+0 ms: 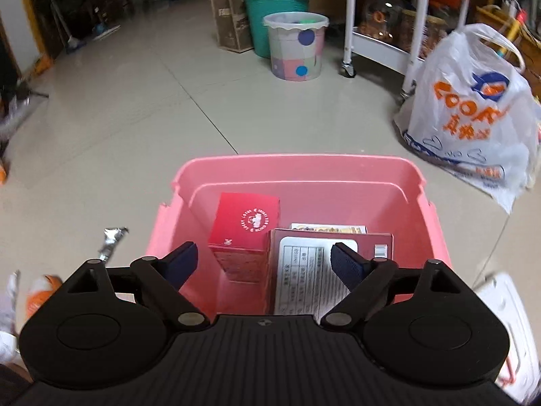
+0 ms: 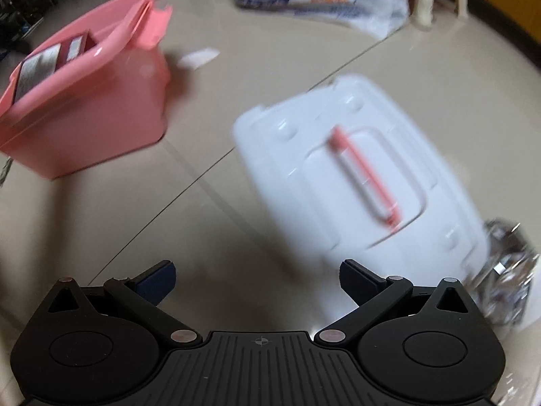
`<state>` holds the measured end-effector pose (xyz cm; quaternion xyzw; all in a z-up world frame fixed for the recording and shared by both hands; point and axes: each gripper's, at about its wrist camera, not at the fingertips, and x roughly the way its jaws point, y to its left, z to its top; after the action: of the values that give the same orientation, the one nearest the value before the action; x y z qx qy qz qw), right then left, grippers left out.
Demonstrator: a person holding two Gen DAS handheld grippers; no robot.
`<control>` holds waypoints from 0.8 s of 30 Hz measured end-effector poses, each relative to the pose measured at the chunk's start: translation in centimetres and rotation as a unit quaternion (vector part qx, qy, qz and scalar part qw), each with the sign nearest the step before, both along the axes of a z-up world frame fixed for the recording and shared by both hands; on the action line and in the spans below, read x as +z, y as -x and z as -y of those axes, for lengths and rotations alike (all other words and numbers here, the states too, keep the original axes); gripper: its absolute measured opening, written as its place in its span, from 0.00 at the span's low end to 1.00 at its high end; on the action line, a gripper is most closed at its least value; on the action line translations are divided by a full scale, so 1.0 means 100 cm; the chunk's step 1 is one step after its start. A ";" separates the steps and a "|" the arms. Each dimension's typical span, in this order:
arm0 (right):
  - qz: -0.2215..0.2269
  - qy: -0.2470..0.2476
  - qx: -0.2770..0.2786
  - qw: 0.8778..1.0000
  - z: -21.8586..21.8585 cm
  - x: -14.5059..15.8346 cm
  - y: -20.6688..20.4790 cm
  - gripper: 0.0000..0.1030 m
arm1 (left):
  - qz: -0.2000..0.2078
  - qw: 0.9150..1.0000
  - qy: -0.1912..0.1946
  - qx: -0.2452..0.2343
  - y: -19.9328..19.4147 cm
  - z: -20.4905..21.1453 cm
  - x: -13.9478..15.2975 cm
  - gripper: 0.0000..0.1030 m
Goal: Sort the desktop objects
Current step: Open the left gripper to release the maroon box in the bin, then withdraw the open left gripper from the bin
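- Two grippers are in my hands, and both stand spread wide with nothing between their pads.
- My left gripper [image 1: 263,264] hangs over the near rim of the pink bin [image 1: 297,169], its fingers pointing down into the opening.
- Inside the bin, a red box [image 1: 245,233] with a round white emblem stands upright toward the left wall.
- Just right of it, touching or nearly so, stands a darker red box [image 1: 304,267] with a white printed label facing me; my right-hand pad overlaps it in view, but I cannot tell whether it touches.
- Behind that labelled box, the top edge of a pale printed packet [image 1: 328,228] peeks out.
- My right gripper [image 2: 258,279] hovers released above the tiled floor [image 2: 287,67], its right fingertip just over the near edge of a white lid [image 2: 338,182].
- The lid lies flat on the floor, blurred, with a pink handle [image 2: 365,176] across its middle.
- In the right wrist view the pink bin sits well to the left of the lid, apart from it.
- A crumpled silvery wrapper [image 2: 507,264] lies beside the lid's right edge.
- On the floor left of the bin lies a silver sachet [image 1: 111,242].
- A white shopping bag [image 1: 473,111] with orange print sits beyond the bin to the right.
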<state>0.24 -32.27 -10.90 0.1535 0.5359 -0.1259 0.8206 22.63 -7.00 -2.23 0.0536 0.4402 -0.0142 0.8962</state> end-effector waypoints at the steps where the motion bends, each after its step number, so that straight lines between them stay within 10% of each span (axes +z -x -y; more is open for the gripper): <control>1: 0.000 0.008 -0.005 1.000 0.008 0.002 -0.001 1.00 | -0.004 1.000 -0.001 -0.003 0.003 -0.002 0.006 0.87; 10: -0.029 0.081 0.059 0.995 0.044 -0.006 -0.035 0.93 | -0.035 0.999 0.000 0.022 0.046 -0.036 0.053 0.94; 24: -0.095 0.135 0.176 0.970 0.042 -0.050 -0.067 0.67 | -0.089 0.992 0.069 0.052 0.064 -0.066 0.047 0.94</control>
<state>6.94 -36.48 -15.88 -0.0684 0.6080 -0.0648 0.7883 16.21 -0.41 2.51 -0.0334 0.5184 -0.0024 0.8545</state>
